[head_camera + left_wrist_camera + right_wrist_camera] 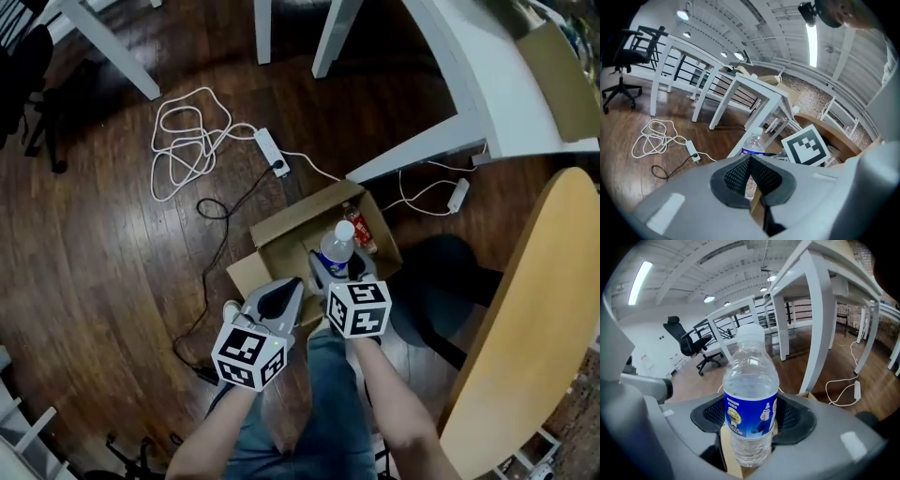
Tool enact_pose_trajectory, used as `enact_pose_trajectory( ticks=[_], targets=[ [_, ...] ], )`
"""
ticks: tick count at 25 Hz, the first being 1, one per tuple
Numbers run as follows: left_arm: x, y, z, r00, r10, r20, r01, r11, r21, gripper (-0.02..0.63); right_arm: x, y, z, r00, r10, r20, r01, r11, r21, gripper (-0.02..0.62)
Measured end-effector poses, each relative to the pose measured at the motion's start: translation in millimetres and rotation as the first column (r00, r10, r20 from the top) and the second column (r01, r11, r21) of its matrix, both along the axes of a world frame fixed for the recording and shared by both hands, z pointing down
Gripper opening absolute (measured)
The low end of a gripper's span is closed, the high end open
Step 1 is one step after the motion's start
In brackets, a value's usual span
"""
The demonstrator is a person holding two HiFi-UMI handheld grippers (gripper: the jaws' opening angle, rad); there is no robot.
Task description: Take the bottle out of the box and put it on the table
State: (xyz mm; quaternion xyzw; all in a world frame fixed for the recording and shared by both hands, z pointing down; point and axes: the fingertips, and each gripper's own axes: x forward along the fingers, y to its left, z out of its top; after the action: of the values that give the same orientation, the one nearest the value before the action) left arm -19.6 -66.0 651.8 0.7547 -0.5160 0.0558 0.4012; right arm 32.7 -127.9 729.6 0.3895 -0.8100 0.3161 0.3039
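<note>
While my right claw (337,277) pinches the water bottle (750,414) upright at its blue label, just above the open cardboard box (298,221), I list as follows.

Left claw (750,161): pads pressed together, nothing between, close beside the right.

Risks, as I judge them:
- Slip or tilt: thin smooth plastic, one-claw hold, weight hanging below the pads.
- Knock: my left claw sits near enough to bump the bottle.
- Rim strike: the wooden table (525,319) stands higher at right.

Surroundings:
- Red-labelled bottle (357,229), in the box.
- Dark seat (442,274), between box and table.
- Power strip (272,153) and coiled white cable (187,141), on the floor, well apart.
</note>
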Motion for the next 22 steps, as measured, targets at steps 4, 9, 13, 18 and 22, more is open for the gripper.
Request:
enact_pose_trajectory(
  ticks=[4,9,13,18,22],
  targets=[
    [-9,-8,-63,1.000,-0.015,0.016,0.014,0.998,0.067,-0.003,-10,-5,-87,0.999,0.010,0.037,-0.014,0.995,0.100,0.288],
    [-20,-22,-151,0.999,-0.011,0.046,0.003,0.986,0.168,-0.003,-10,-10,-195,0.993,0.075,0.094,-0.093,0.976,0.197,0.288],
    [-31,-29,-216,0.998,-0.001,0.058,-0.014,0.966,0.258,-0.003,-15,-9,-275,0.987,0.105,0.125,-0.138,0.945,0.297,0.290],
    [-27,-24,-278,0.996,0.040,0.082,-0.066,0.935,0.348,-0.003,-12,3,-351,0.981,0.131,0.146,-0.180,0.897,0.403,0.290],
    [-21,-17,-319,0.992,0.082,0.093,-0.113,0.903,0.415,-0.003,-10,16,-395,0.977,0.149,0.150,-0.203,0.860,0.467,0.291]
  ],
)
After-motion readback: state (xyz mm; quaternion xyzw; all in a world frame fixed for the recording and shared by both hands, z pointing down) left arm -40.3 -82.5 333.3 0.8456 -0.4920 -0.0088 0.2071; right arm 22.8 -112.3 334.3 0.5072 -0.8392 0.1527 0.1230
